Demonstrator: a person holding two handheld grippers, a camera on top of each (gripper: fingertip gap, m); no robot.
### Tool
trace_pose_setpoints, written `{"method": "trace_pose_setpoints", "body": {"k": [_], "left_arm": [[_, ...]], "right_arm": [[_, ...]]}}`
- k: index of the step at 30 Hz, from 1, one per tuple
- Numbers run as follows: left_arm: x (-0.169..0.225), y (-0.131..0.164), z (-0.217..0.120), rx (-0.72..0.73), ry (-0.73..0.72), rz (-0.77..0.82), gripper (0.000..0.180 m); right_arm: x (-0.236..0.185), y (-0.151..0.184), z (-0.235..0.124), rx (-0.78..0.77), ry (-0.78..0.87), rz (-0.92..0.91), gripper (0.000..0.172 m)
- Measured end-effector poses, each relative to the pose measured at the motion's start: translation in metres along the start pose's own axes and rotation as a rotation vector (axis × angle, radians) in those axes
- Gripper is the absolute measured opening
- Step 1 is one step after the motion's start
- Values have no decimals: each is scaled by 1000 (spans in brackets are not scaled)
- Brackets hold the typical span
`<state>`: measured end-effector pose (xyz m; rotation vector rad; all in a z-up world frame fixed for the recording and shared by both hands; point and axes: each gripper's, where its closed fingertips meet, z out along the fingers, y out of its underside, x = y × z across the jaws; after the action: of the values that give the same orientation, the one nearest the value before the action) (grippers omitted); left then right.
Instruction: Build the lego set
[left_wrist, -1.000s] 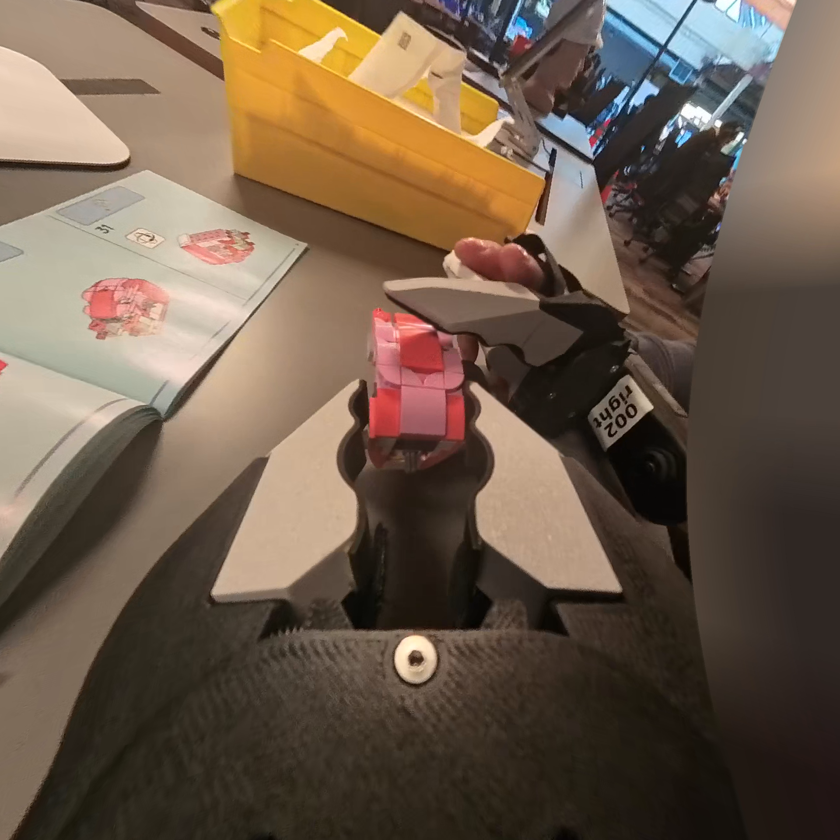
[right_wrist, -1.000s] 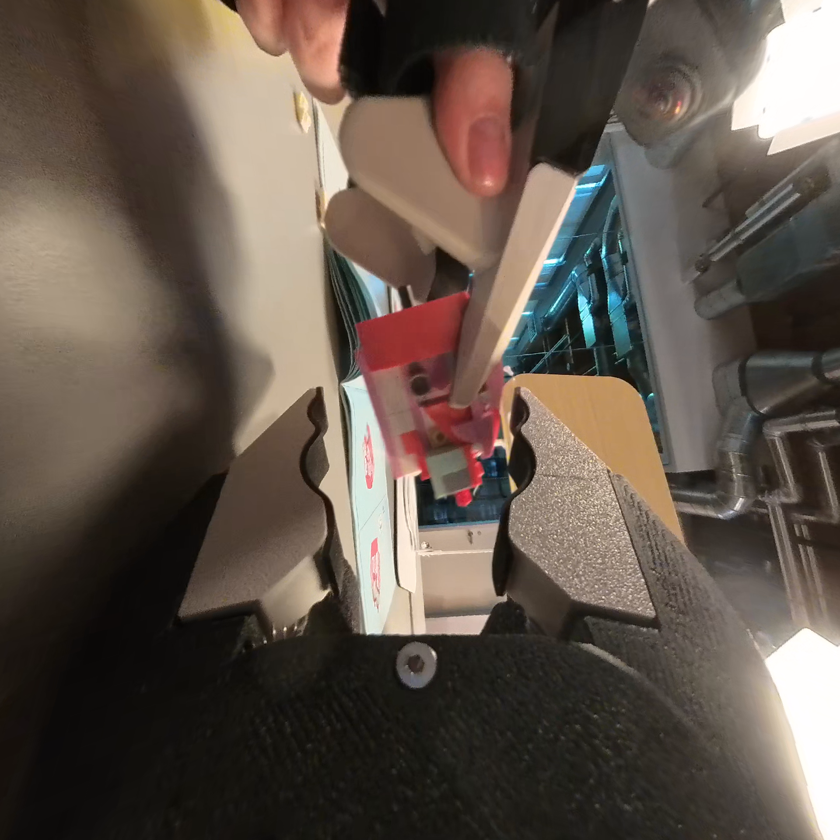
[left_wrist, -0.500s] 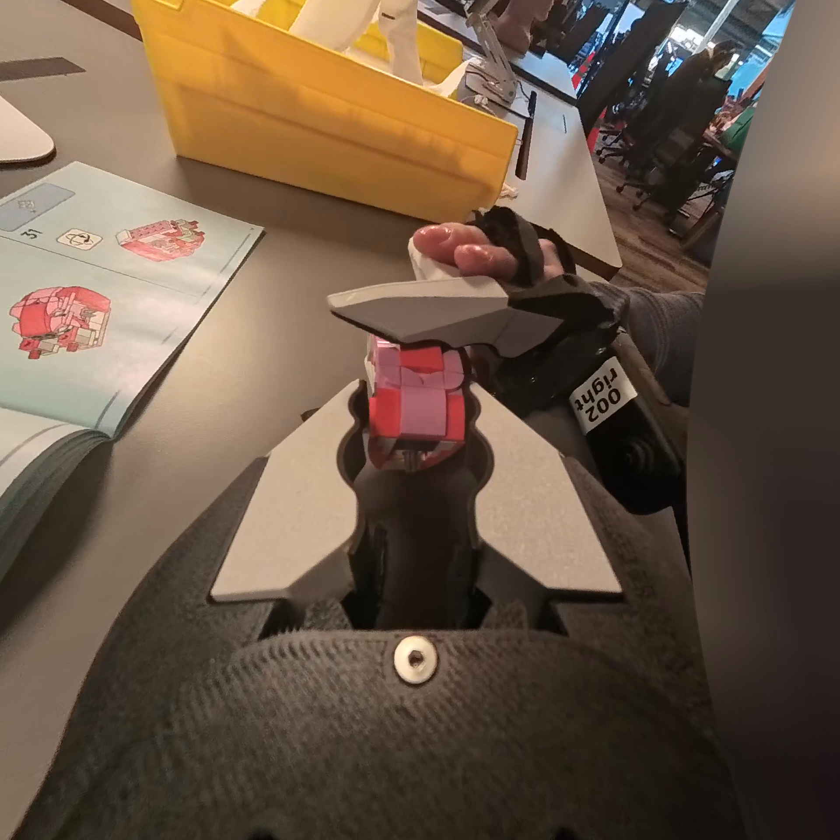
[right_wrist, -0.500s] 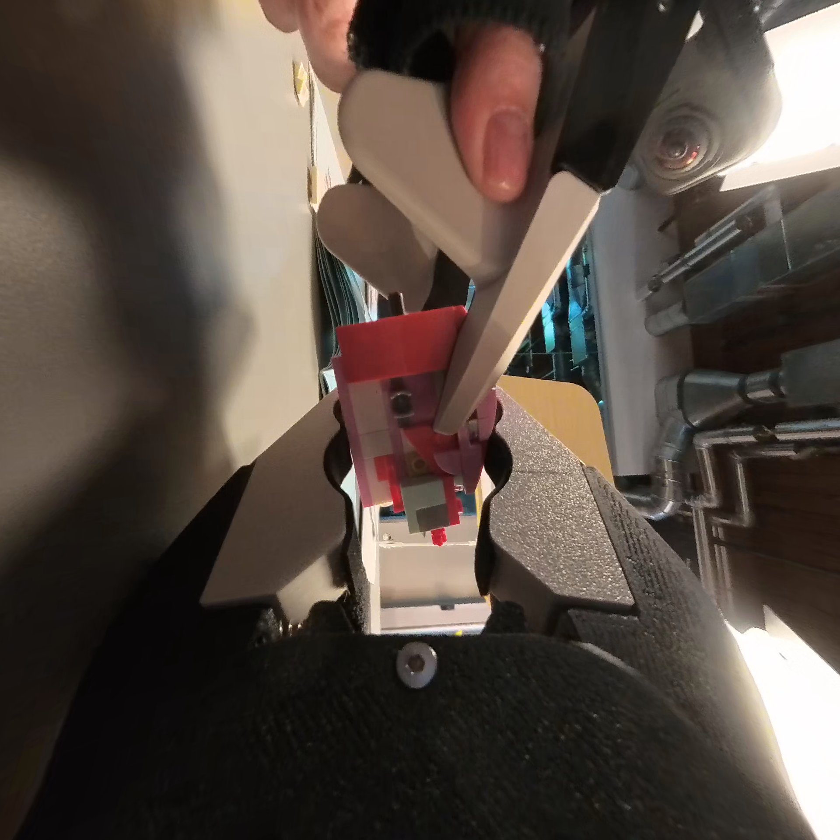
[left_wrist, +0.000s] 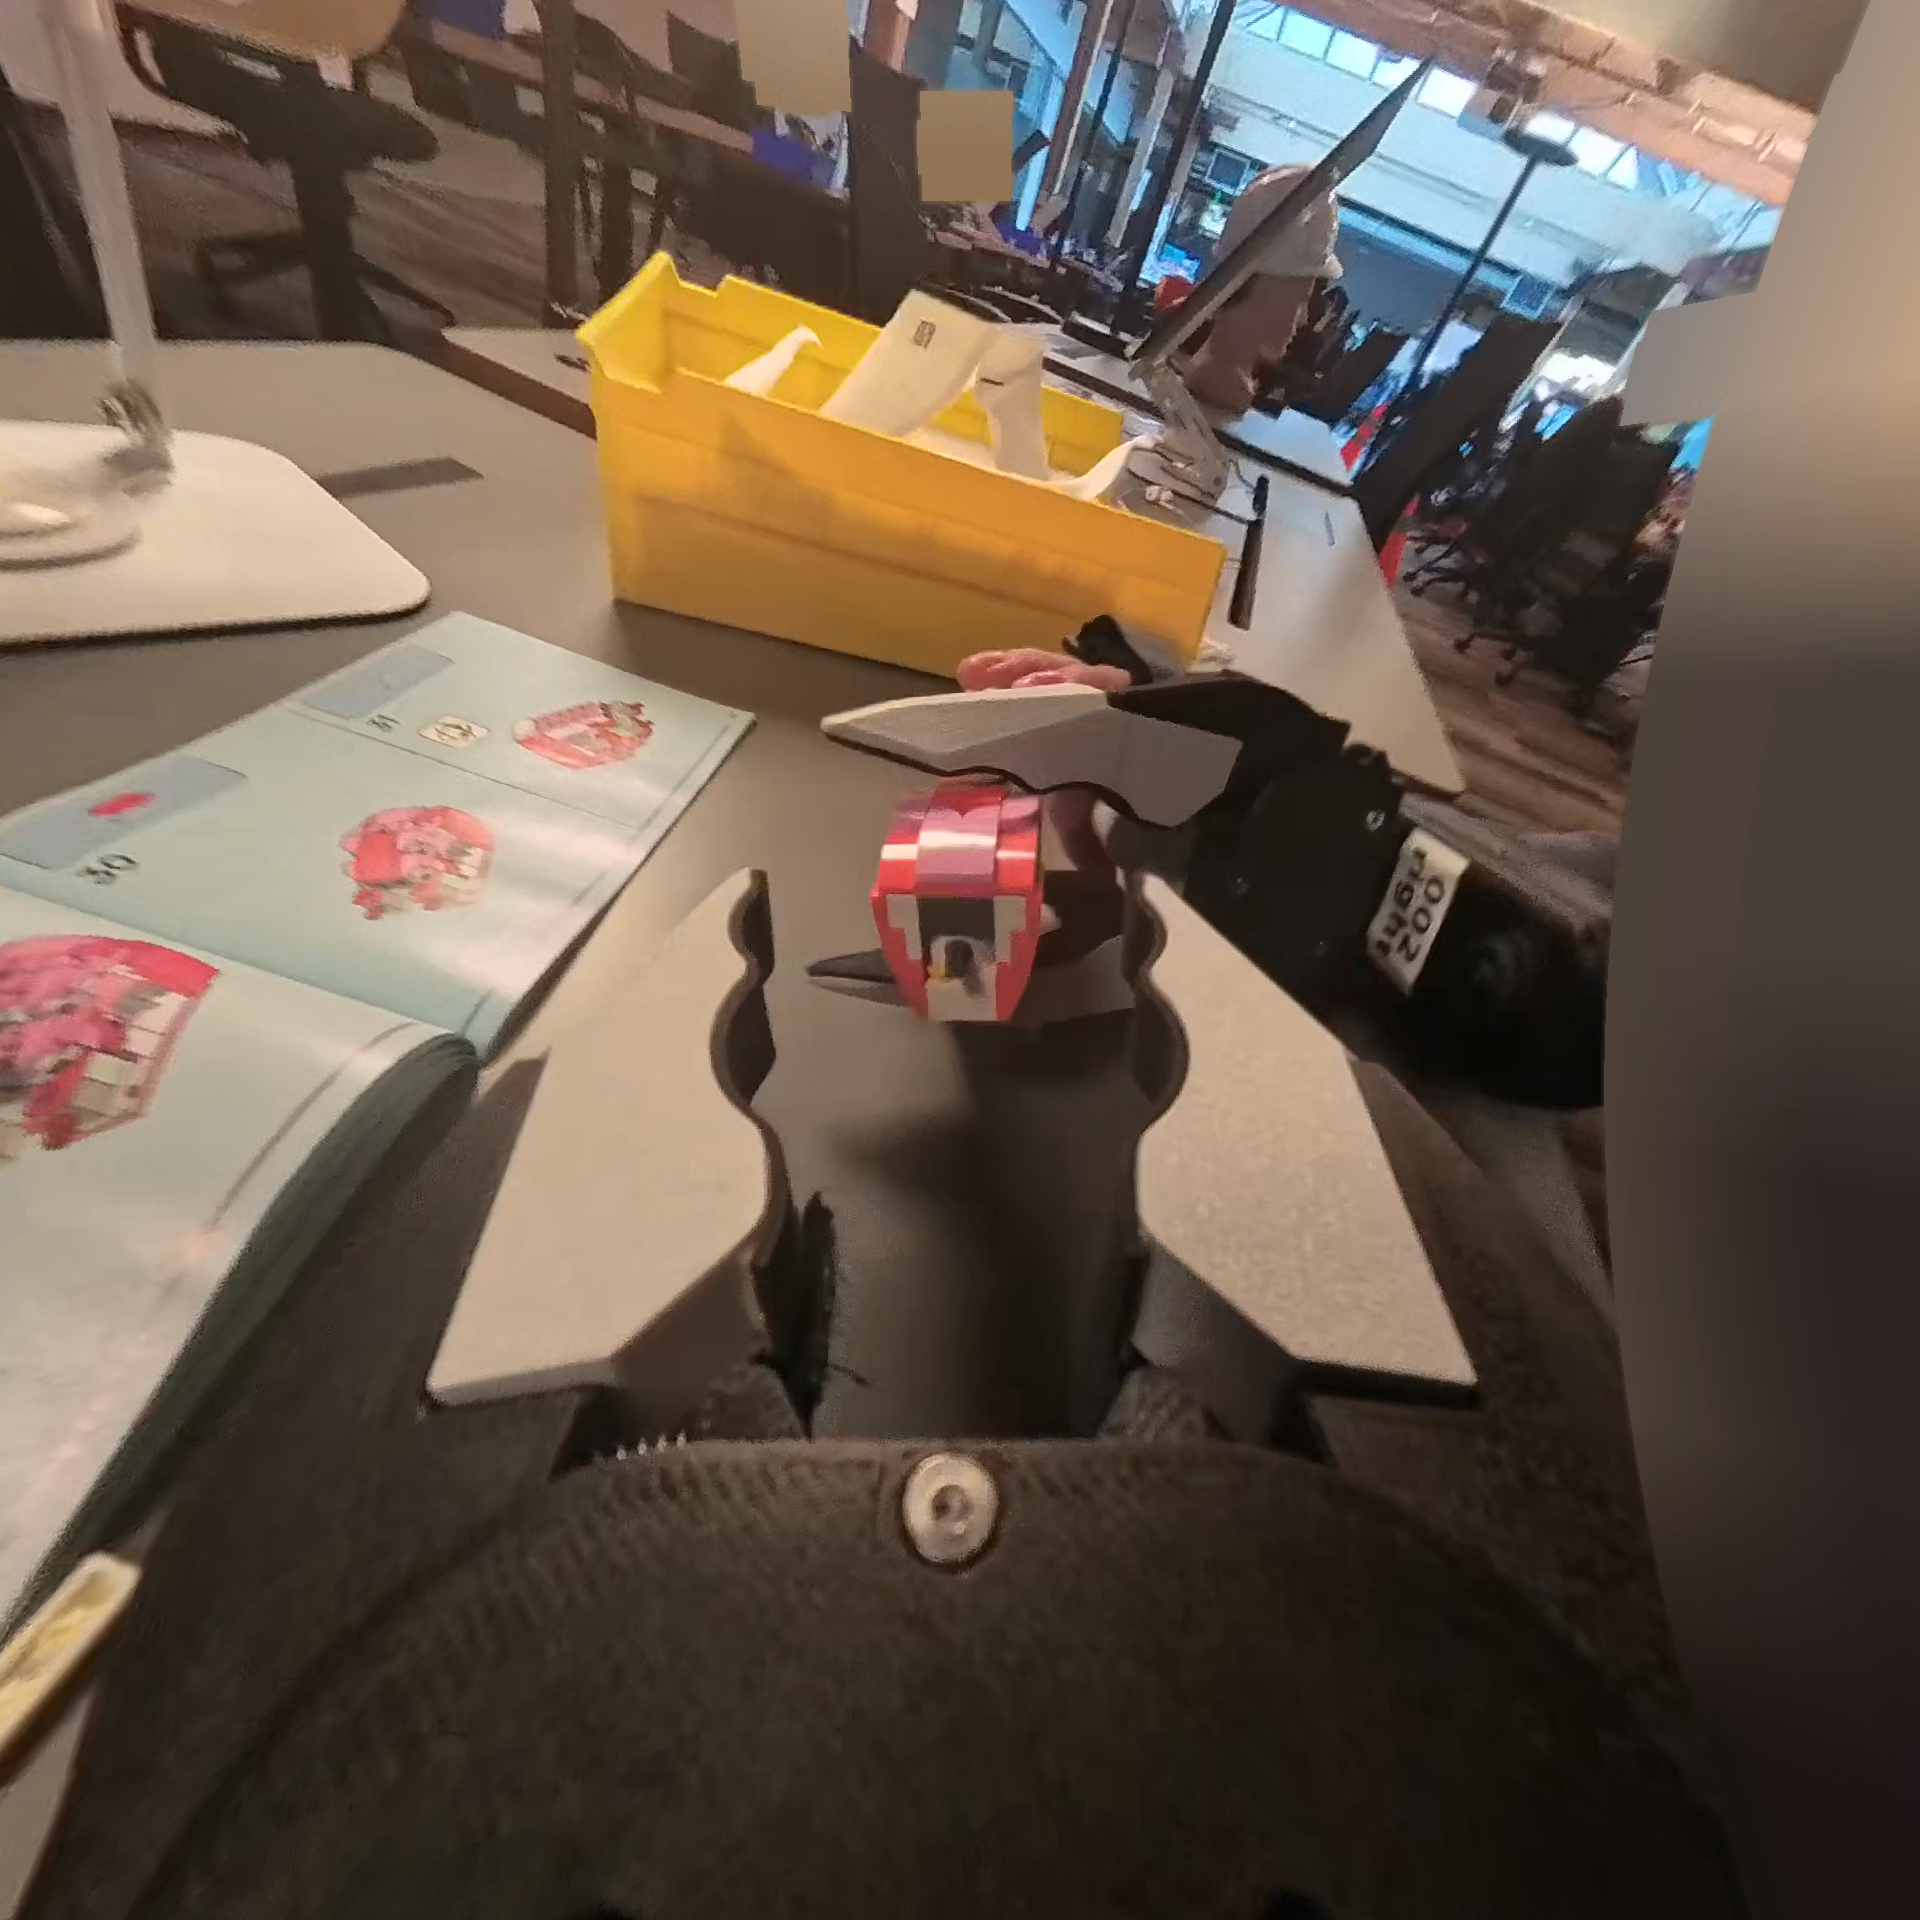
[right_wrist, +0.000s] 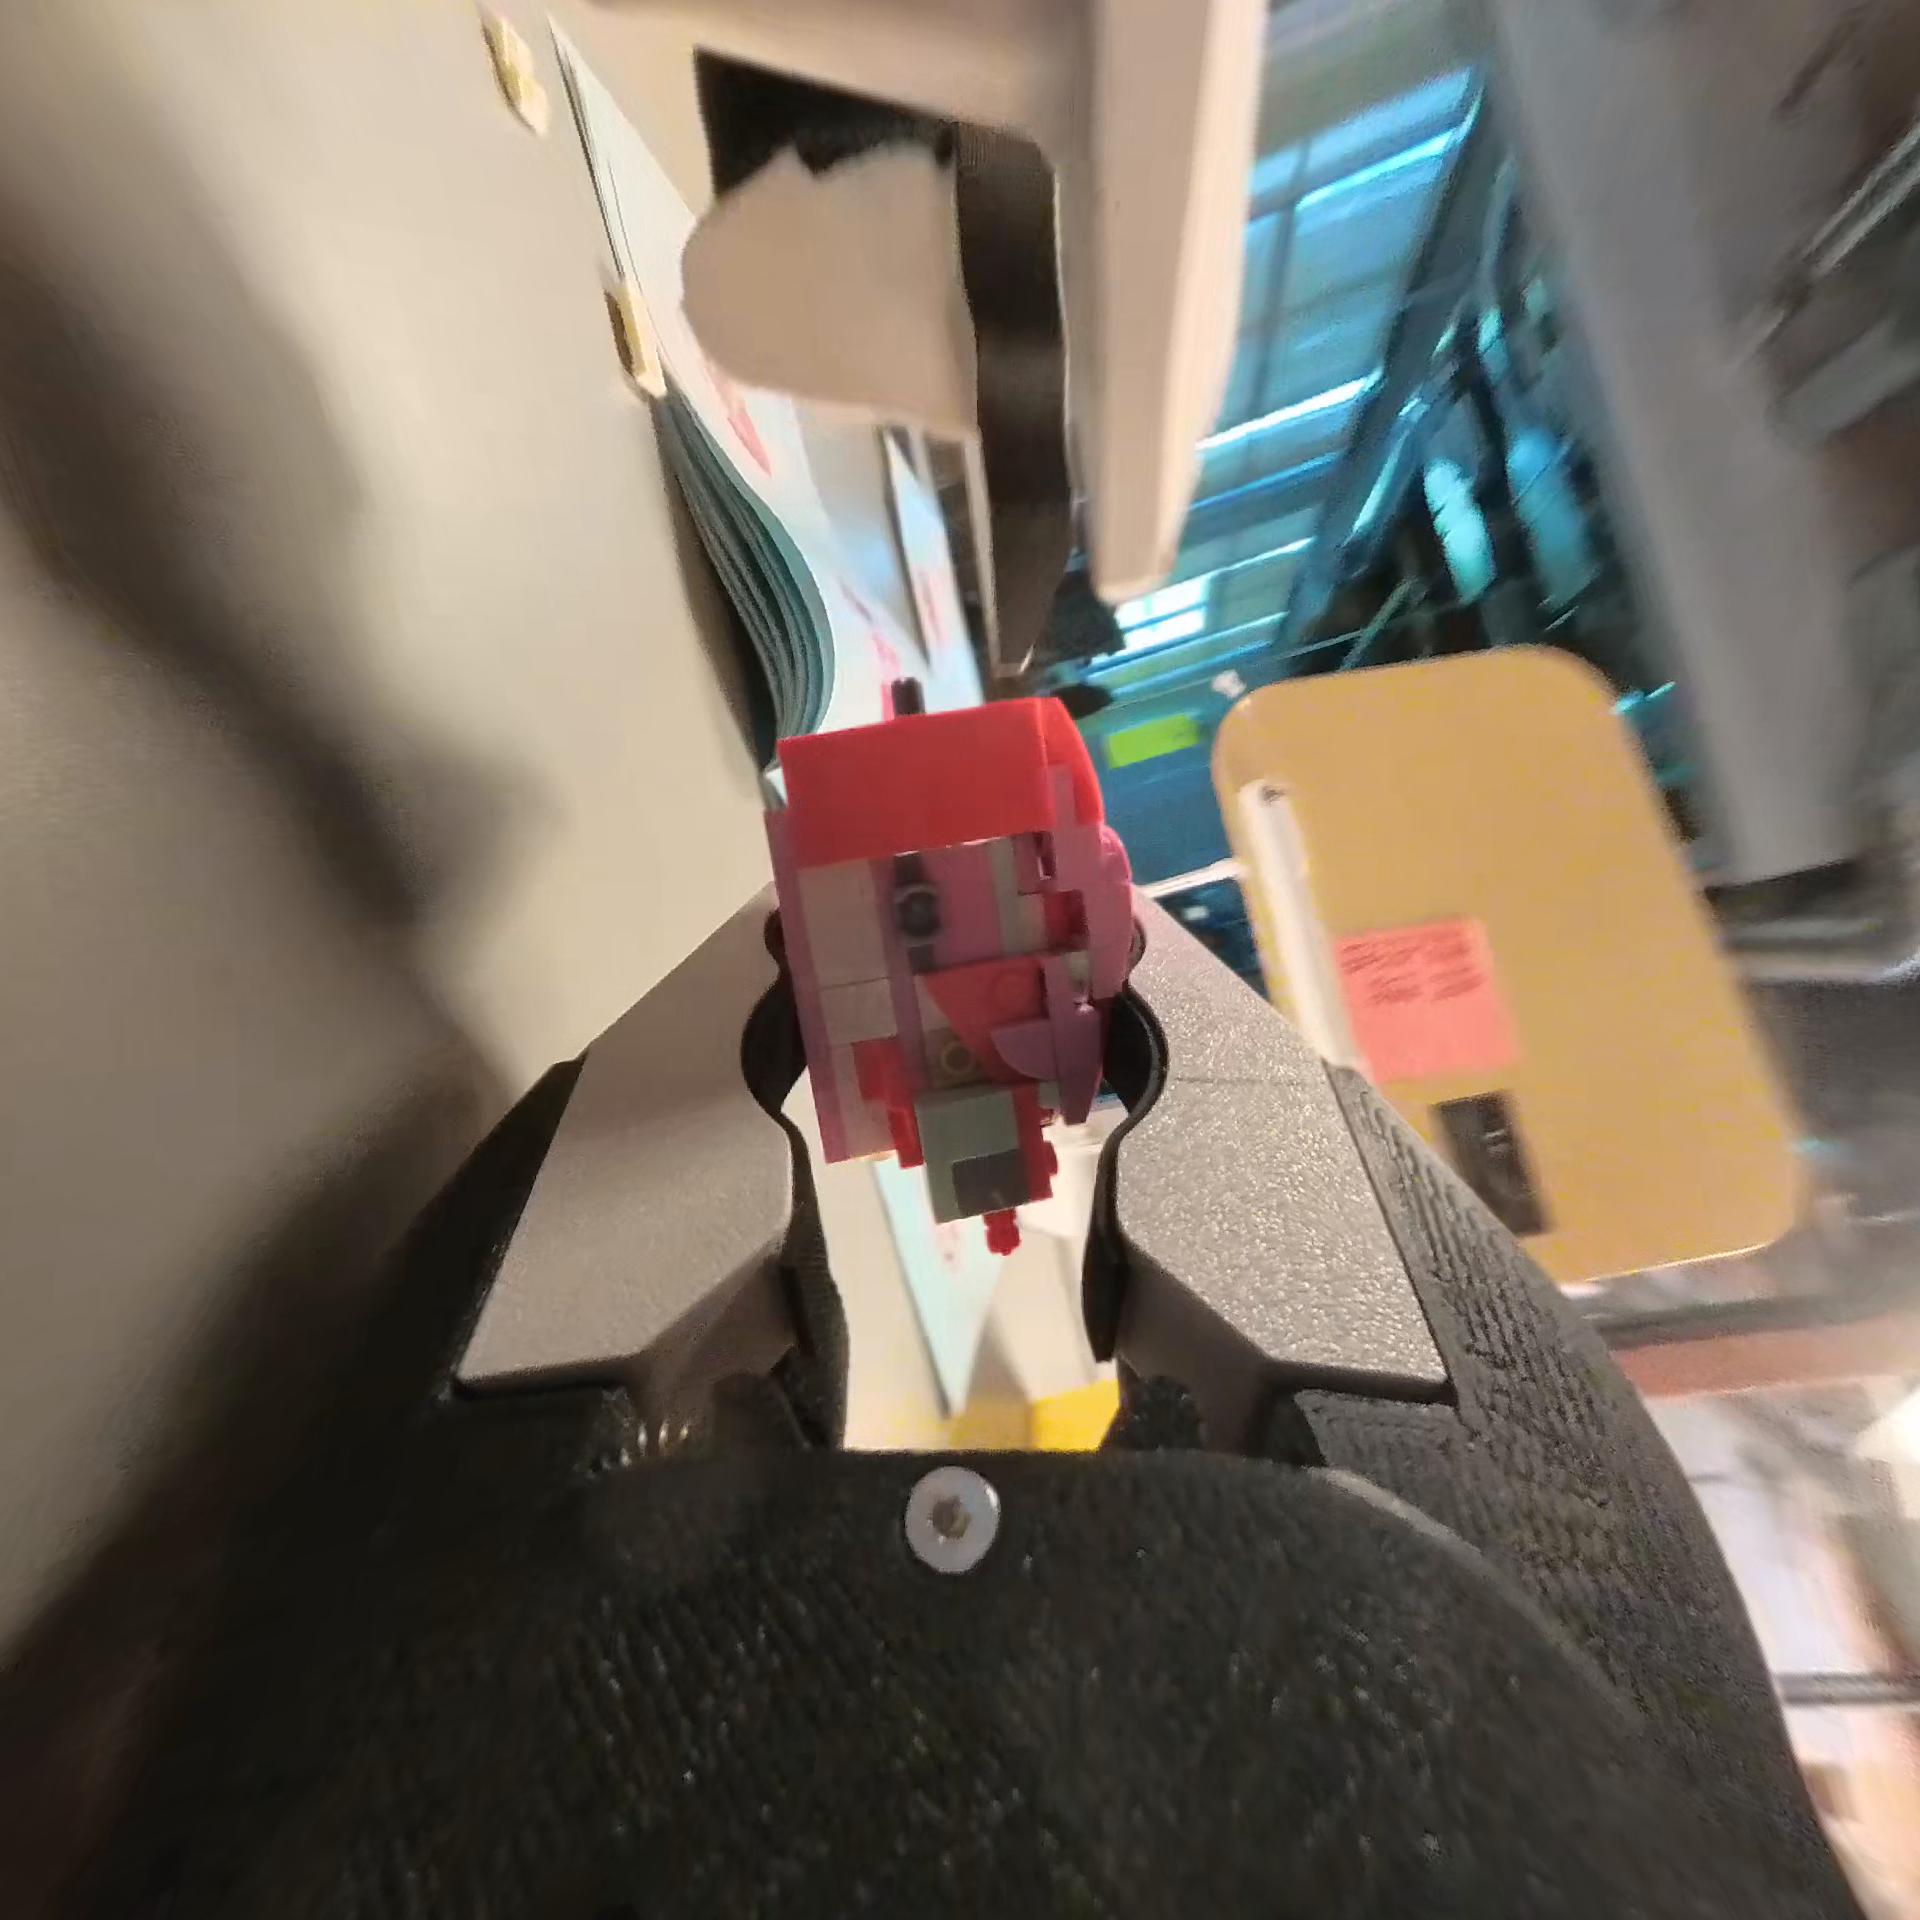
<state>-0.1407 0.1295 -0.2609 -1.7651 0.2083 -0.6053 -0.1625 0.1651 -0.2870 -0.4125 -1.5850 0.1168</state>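
Grey wavy-edged fingers (left_wrist: 665, 1122), black textured body, silver screw (left_wrist: 950, 1507), white label (left_wrist: 1415, 914)

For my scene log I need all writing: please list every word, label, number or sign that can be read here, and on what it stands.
I do not copy writing out; it stands here:
White label on the right gripper: legible print.
Open instruction booklet: small step numbers beside the pictures.
White bag in the yellow bin: dark square mark, too small.
Pink sticker on the tan board: blurred.
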Motion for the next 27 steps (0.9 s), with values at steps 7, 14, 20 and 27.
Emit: {"method": "trace_pose_setpoints", "body": {"k": [7, 14, 20, 27], "left_arm": [[6, 7, 1, -81, -108, 385, 56], [17, 24, 10, -155, -172, 758, 32], [16, 19, 11, -104, -181, 684, 40], [18, 14, 12, -46, -6, 231, 58]], "right_arm": [[-3, 10, 0, -14, -76, 155, 55], [-2, 9, -2, -19, -39, 40, 56], [0, -6, -4, 25, 44, -141, 55], [18, -20, -14, 97, 135, -94, 55]]}}
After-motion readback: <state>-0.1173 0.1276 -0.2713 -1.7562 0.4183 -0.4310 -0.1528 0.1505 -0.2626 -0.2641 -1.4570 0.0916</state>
